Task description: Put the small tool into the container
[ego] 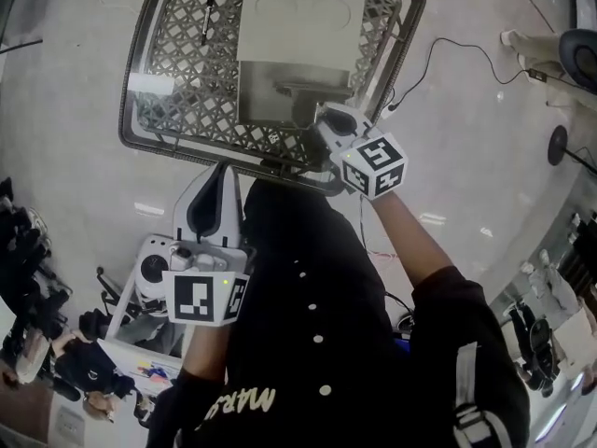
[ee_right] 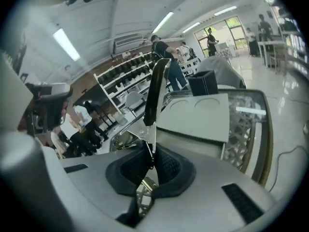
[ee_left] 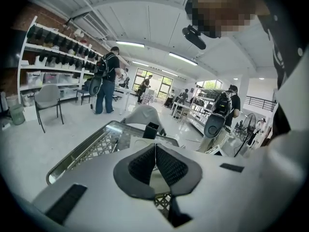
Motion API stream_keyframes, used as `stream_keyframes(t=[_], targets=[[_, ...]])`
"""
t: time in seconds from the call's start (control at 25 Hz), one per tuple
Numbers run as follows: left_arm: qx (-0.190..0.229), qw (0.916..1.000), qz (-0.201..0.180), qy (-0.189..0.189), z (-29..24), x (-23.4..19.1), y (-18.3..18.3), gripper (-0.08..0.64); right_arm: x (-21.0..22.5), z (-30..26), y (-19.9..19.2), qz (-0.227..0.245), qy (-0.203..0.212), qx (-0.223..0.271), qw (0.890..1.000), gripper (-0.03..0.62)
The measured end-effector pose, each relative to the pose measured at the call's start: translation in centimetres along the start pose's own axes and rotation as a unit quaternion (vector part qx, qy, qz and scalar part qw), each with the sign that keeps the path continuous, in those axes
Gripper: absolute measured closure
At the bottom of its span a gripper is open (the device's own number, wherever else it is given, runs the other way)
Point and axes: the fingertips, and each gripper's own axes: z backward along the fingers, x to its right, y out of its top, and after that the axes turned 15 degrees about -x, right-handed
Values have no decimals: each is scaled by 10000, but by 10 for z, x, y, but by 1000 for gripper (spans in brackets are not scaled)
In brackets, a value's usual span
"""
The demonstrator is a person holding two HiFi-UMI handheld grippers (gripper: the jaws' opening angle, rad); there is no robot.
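Note:
My right gripper (ee_right: 152,151) is shut on the small tool (ee_right: 157,88), a thin metal blade with a black handle that sticks up past the jaws. In the head view the right gripper (ego: 324,122) hangs over the near rim of a metal mesh basket (ego: 135,82). Inside the basket stands a white container (ego: 298,21), whose top (ee_right: 198,115) carries two round imprints. My left gripper (ego: 221,171) is lower and to the left, just outside the basket's near edge. Its jaws are shut with nothing between them (ee_left: 155,146).
A black pen-like thing (ego: 207,17) lies on the basket's mesh at the left. A cable (ego: 438,54) runs over the floor at the right. White equipment (ego: 149,269) stands at my lower left. Beyond are a chair (ee_left: 48,98), shelves and several people (ee_left: 106,79).

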Motion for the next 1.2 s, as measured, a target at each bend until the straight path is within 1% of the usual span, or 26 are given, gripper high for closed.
stream_keyframes(t=[0.12,0.2,0.24,0.36,0.48,0.56,0.64,0.76,1.0,1.12,1.2], targets=[[-142,9999,72,19,-13,-7,-10,534,0,-21,-10,-816,540,-35,9952,566],[-237,9997,100,10,-23,-10,-15,534,0,-34,-15,-1348,874,-44,9870,565],[-281,9995,120,0,-28,-12,-18,534,0,-42,-18,-1638,1040,-45,9810,566],[-394,9991,173,-35,-43,-16,-25,534,4,-64,-26,-2450,1469,-89,9583,565],[-472,9986,207,-66,-51,-17,-30,534,8,-77,-32,-3138,1729,-189,9334,565],[-525,9984,211,-70,-54,-16,-33,534,11,-82,-33,-3662,1889,-200,9109,565],[-579,9980,233,-84,-56,-16,-36,534,13,-86,-32,-4087,2093,-222,8881,565],[-632,9975,286,-105,-60,-19,-38,534,14,-92,-29,-4484,2373,-281,8613,563],[-741,9966,340,-97,-65,-26,-43,534,22,-105,-24,-4993,2671,-223,8239,563],[-787,9961,395,-90,-67,-30,-46,534,26,-110,-22,-5101,2765,-198,8142,561],[-806,9958,424,-91,-68,-32,-47,534,29,-113,-22,-5237,2770,-227,8053,561]])
